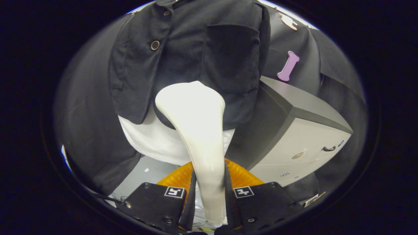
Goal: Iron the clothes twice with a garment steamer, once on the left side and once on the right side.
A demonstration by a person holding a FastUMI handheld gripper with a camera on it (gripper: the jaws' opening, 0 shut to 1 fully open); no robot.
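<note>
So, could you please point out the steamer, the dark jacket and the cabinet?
steamer (196, 107): gripper view, on its head.
dark jacket (183, 42): gripper view, on its front.
cabinet (303, 143): gripper view, on its pale front.

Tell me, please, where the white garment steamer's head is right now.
In the gripper view, the white garment steamer is clamped between the gripper fingers, its head ahead of them, against the dark buttoned jacket, near the hem and below its chest pocket.

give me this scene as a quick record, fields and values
tool: white garment steamer, handle between the tongs, both fingers pressing on it
steamer head: against the lower front of the dark jacket
under jacket: white garment showing below the hem
beside jacket: grey cabinet
below steamer: orange object, identity unclear
</note>
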